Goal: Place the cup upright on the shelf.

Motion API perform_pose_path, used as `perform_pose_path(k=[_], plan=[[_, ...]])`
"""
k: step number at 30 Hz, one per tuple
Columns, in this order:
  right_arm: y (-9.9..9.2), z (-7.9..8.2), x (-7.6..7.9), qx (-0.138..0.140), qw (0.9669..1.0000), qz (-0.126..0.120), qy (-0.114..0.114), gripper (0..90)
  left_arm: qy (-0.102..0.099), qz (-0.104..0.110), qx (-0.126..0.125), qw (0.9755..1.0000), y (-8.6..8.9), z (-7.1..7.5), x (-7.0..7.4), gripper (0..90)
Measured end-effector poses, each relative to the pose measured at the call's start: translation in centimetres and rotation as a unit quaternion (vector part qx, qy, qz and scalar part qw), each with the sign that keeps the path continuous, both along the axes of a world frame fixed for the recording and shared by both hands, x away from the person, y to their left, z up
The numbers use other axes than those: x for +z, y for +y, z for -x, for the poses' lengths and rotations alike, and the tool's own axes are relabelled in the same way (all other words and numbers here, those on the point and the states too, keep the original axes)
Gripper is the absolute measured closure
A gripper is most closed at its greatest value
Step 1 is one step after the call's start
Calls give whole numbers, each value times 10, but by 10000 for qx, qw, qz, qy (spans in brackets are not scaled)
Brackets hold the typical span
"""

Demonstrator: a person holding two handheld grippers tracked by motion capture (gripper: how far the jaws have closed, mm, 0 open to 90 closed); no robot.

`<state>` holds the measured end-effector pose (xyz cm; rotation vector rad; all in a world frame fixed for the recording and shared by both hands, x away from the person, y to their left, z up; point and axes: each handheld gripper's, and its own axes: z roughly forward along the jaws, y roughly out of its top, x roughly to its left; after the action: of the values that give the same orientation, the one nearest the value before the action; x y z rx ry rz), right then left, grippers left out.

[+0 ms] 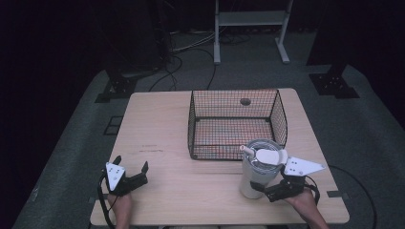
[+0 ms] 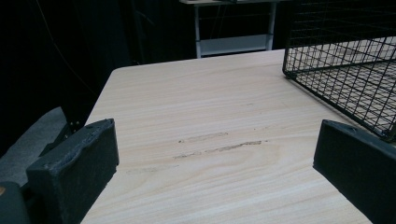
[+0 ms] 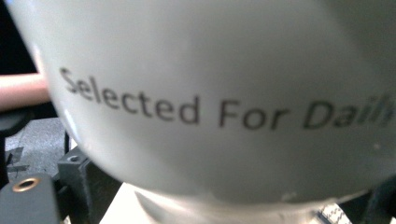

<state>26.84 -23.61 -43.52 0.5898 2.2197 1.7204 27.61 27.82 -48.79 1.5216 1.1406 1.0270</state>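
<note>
A white tumbler (image 1: 252, 179) with a lid and a short straw stands upright near the table's front right, just in front of the black wire basket (image 1: 282, 125). My right gripper (image 1: 260, 185) sits low against it, jaws on either side of the body and shut on it. In the right gripper view the tumbler (image 3: 210, 93) is very close and reads "Selected For Daily". My left gripper (image 1: 131, 163) rests at the front left of the table, wide open with nothing between its jaws. In the left gripper view it (image 2: 217, 172) faces bare wood.
The wire basket (image 2: 345, 74) stands on the far middle of the light wooden table (image 1: 167, 124), with a round dark hole in the tabletop behind it. A metal stand and cables lie on the dark floor beyond.
</note>
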Motion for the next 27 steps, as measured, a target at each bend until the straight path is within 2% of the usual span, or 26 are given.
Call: perform_pose_path(k=[6, 8, 10, 12, 13, 24, 27], plan=[[3, -2, 25, 129, 9998, -80, -145, 83, 3, -16, 1, 10000, 0, 0, 0, 0], [4, -4, 29, 148, 9998, -84, -137, 83, 2, -15, 3, 10000, 0, 0, 0, 0], [7, -10, 41, 213, 9995, -59, -204, 83, 15, -18, 2, 10000, 0, 0, 0, 0], [8, -11, 44, 225, 9995, -47, -195, 83, 12, -15, 3, 10000, 0, 0, 0, 0], [11, -16, 53, 258, 9994, -16, -239, 83, 11, -16, 5, 10000, 0, 0, 0, 0], [25, -36, 81, 467, 9984, -1, -308, 82, -19, 8, -12, 10000, 0, 0, 0, 0], [31, -46, 90, 501, 9983, 7, -309, 82, -26, 2, -17, 10000, 0, 0, 0, 0]])
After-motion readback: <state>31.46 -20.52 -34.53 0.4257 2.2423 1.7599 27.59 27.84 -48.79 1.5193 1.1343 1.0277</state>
